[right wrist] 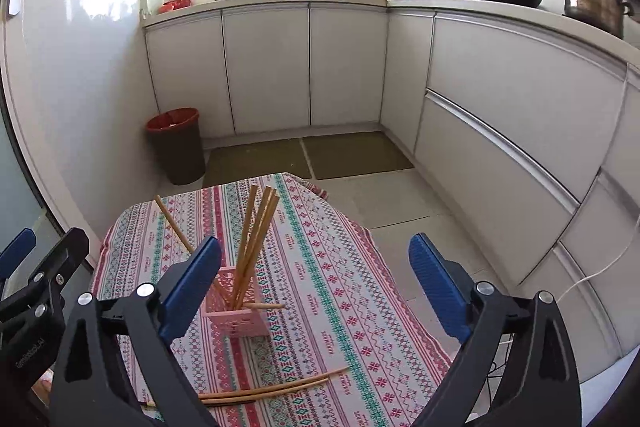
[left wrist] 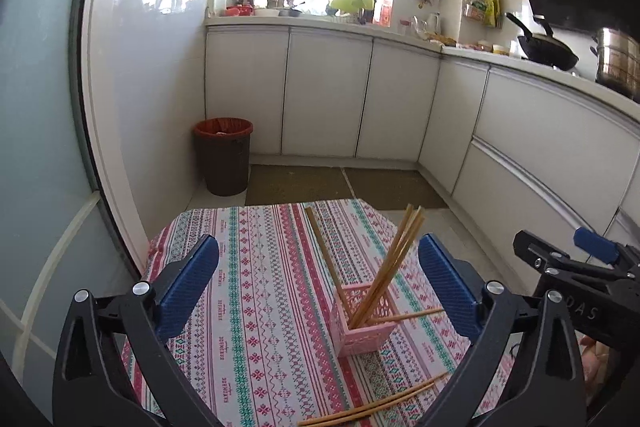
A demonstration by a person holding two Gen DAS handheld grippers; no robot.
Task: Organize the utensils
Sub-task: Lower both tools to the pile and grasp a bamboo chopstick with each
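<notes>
A: Item one, the pink basket point(left wrist: 362, 323): standing upright on the patterned cloth point(left wrist: 256, 307) covering the counter, and holding several chopsticks point(left wrist: 394, 267) that are leaning up and outward. One more is sticking out sideways through its near rim.

B: Item two, the loose chopsticks point(right wrist: 276, 389): lying flat on the cloth nearer the cameras, well apart from the basket (two clearly, perhaps a third).

A: Item three, the left gripper point(left wrist: 320, 283): its fingers are gaping wide and carrying nothing, hovering above the cloth with the basket showing between them.

B: Item four, the right gripper point(right wrist: 316, 279): fingers likewise spread wide, nothing between them.

A: Step in hand, as I am reading it: collection is partly done, and both grippers are waiting between pickups.

B: The next move is probably calling for one gripper to be dropping low over the loose pair, closing across a thin stick, then tilting it upright over the basket mouth.
</notes>
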